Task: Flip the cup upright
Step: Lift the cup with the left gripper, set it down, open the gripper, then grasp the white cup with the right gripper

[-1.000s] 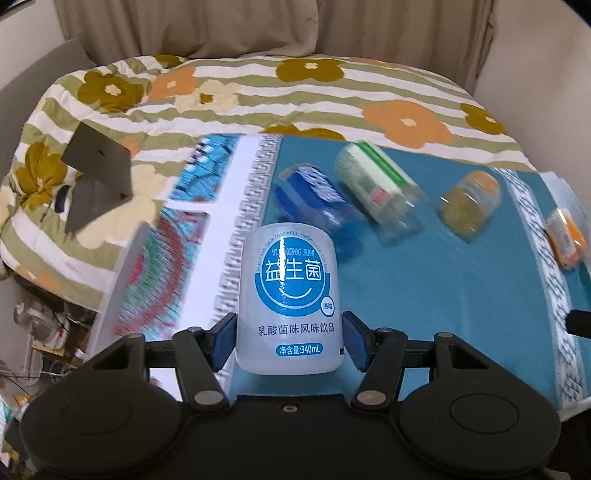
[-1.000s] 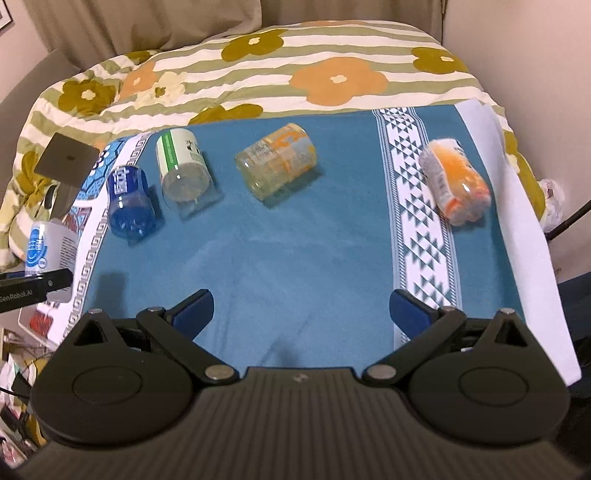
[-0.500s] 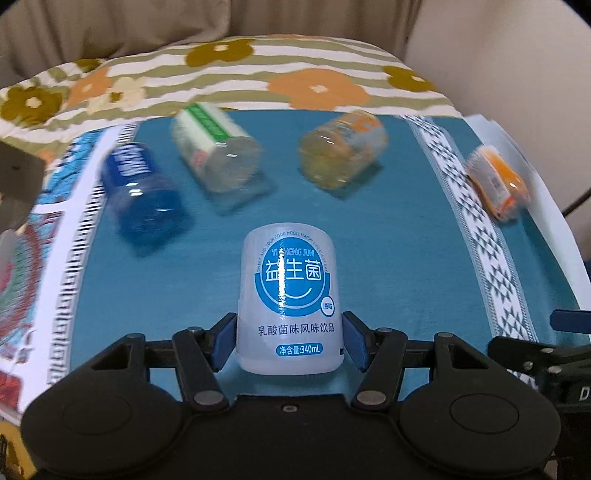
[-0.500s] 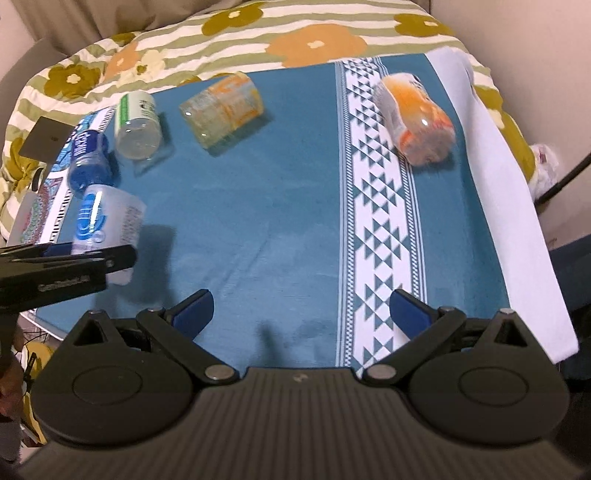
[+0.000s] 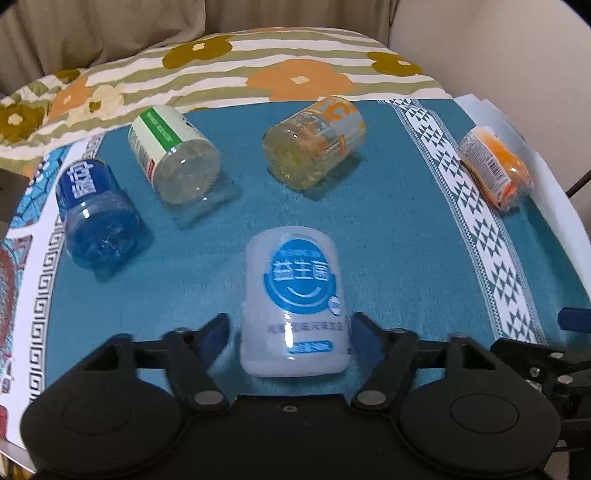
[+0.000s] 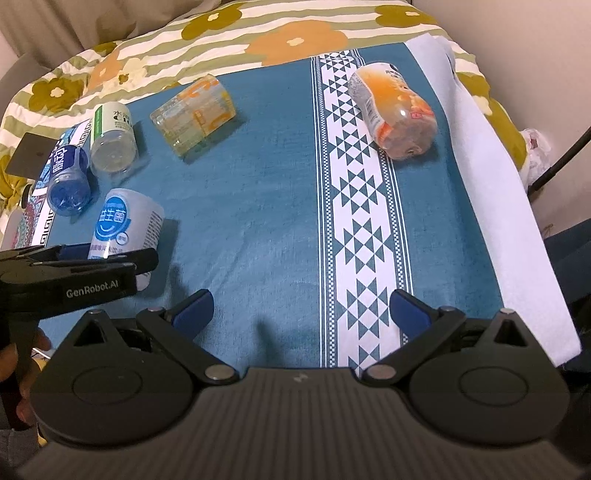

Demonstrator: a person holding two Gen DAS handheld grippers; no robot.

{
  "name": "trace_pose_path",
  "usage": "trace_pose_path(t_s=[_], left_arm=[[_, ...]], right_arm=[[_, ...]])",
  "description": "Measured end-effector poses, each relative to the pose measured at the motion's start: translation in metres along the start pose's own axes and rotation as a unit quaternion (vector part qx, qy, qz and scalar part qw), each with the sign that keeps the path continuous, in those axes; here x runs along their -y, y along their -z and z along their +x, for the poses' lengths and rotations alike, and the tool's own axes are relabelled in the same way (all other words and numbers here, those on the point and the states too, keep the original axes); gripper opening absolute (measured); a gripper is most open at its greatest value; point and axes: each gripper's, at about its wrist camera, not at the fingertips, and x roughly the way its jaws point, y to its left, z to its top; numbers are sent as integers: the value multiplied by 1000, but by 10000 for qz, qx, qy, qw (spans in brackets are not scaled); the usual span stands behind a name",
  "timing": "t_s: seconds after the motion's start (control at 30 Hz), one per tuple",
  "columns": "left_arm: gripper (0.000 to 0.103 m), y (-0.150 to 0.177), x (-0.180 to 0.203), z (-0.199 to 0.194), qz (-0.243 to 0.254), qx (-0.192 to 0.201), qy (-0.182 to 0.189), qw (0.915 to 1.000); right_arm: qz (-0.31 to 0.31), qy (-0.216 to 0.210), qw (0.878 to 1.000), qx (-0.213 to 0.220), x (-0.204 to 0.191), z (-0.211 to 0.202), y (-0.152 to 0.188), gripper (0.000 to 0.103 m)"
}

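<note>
A white cup with a blue round label stands on the teal cloth between my left gripper's fingers. It also shows in the right wrist view. My left gripper is open, with a small gap on each side of the cup. Several other cups lie on their sides: a blue one, a green-and-white one, a yellow one and an orange one. My right gripper is open and empty above the cloth's front part.
The teal cloth with a white patterned band lies over a flowered bedspread. A white sheet edge runs along the right. A dark flat object lies at the far left. A wall stands on the right.
My left gripper carried the white cup rightward over the teal cloth, then its jaws opened off the cup. The right gripper shifted slightly, still open.
</note>
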Motion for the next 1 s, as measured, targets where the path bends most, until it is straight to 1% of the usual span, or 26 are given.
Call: trace_pose_path(t_s=[0.07, 0.37, 0.43, 0.47, 0.5, 0.57, 0.63, 0.73, 0.8, 0.9, 1.0], left_arm=[[86, 0, 1, -1, 30, 31, -29, 10000], [87, 2, -6, -13, -20, -40, 56, 10000], [89, 3, -9, -21, -6, -49, 84, 10000], [92, 4, -11, -26, -11, -60, 98, 9999], [97, 5, -15, -30, -35, -56, 103, 9999], [101, 7, -24, -41, -101, -10, 58, 9999], [101, 8, -34, -50, -150, 21, 25, 9999], [102, 9, -50, -58, -166, 7, -122, 9998], [102, 12, -63, -61, -175, 8, -209, 9996], [102, 15, -82, -57, -205, -104, -383, 9990], [102, 20, -104, -53, -313, -172, -378, 9986]], right_arm=[[-21, 10, 10000, 5, -1, 0, -1, 103], [-47, 42, 9999, 117, -7, -9, -12, 103], [-49, 20, 9999, 150, -9, -14, -18, 103], [-42, -11, 9999, 142, -11, -16, -22, 103], [-42, -41, 9999, 119, -13, -17, -26, 103], [-103, -50, 9999, 50, -20, -17, -34, 103], [-186, -39, 9998, 19, -30, -18, -41, 103], [-250, -159, 9996, -13, -46, -16, -51, 103], [-286, -293, 9991, -82, -57, -11, -58, 103], [-366, -396, 9982, -257, -76, 2, -68, 103], [-331, -510, 9971, -459, -93, 19, -76, 103]])
